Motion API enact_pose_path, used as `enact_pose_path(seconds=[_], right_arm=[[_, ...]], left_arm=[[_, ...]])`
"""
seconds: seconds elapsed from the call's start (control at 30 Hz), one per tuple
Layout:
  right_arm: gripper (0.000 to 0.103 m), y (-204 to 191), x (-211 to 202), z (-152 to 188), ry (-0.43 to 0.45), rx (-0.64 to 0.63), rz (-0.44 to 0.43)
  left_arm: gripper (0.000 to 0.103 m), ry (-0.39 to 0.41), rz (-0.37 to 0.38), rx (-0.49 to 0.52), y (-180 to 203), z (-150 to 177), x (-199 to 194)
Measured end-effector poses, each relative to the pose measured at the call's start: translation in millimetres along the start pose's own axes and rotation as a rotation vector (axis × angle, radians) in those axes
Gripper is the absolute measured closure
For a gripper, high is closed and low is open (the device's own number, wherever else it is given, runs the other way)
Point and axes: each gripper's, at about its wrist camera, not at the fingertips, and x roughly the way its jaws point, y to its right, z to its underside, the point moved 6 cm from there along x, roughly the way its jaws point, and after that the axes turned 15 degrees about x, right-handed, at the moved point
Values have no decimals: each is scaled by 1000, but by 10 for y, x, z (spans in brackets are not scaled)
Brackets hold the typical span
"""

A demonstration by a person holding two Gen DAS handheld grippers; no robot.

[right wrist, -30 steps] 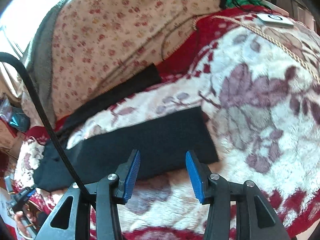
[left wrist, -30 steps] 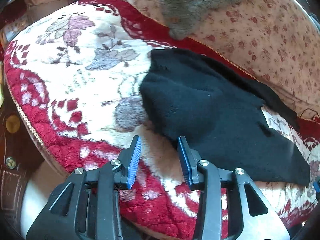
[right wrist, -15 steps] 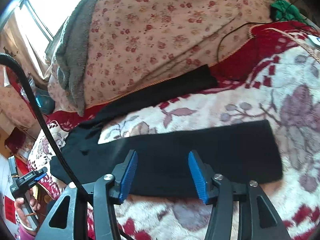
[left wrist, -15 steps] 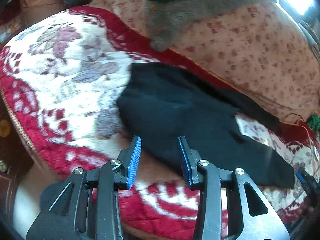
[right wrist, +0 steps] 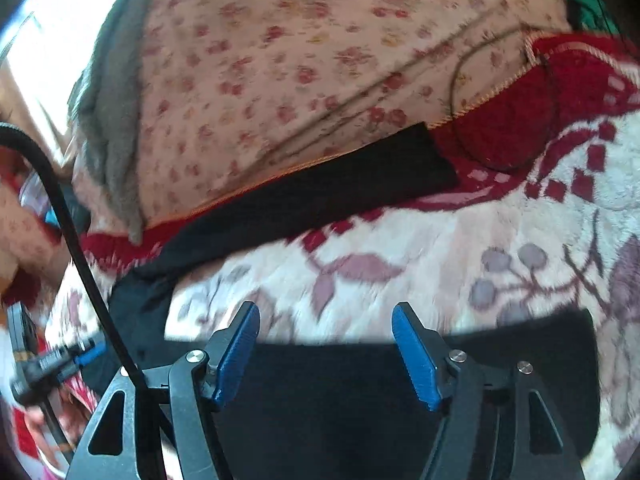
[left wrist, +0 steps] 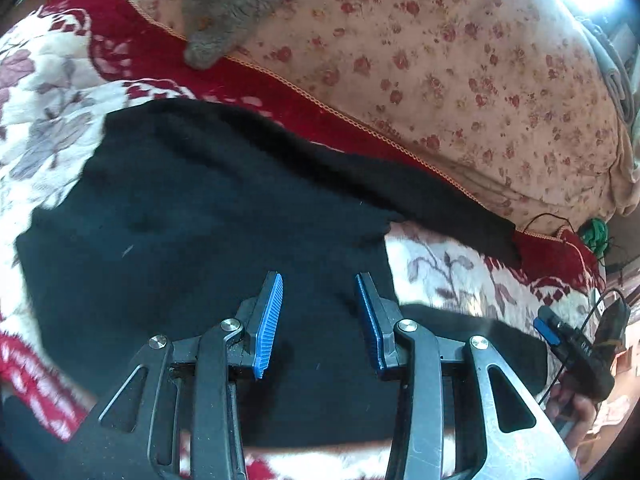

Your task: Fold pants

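Observation:
Black pants [left wrist: 192, 216] lie spread flat on a red and white floral blanket [left wrist: 452, 264], legs apart in a V. My left gripper [left wrist: 320, 312] is open and empty, low over the seat of the pants near the crotch. My right gripper [right wrist: 326, 354] is open and empty, over the near leg [right wrist: 360, 400]; the far leg [right wrist: 320, 192] runs along the blanket's far edge. The right gripper also shows at the right edge of the left wrist view [left wrist: 576, 352]. The left gripper also shows at the left edge of the right wrist view [right wrist: 52, 360].
A pink floral quilt [left wrist: 460, 64] rises behind the blanket, with a grey fleece garment [left wrist: 232, 4] draped on it. A thin black wire [right wrist: 472, 80] lies on the quilt and a green item [left wrist: 596, 232] at the blanket's far corner. A black cable [right wrist: 68, 224] crosses the right wrist view.
Both grippers have moved forward and down over the pants: the left from the waist end to the crotch area, the right closer over the near leg. Both stay open.

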Motion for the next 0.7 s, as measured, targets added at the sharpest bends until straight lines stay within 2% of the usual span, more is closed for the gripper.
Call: enact_pose_path(seconds=[0.17,0.23,0.33,0.5,0.7], right_arm=[[37,213,350,-363,-30,160,-49],[37,301,529,-478,-48,200,-45],[37,358,681,-617,-54,252,-83],[37,373,879,-831,-48,300,-114],[37,369,1022,-1015,-40,322,-107]], left_arm=[[66,-18,1,8,30,-234,284],[66,-33,13,-14,3,-340,416],[66,-47,31,-61,-56,-463,585],[66,-38,56,-139,-102,-619,792],[66,-48,76,-194,-95,-758,1005]])
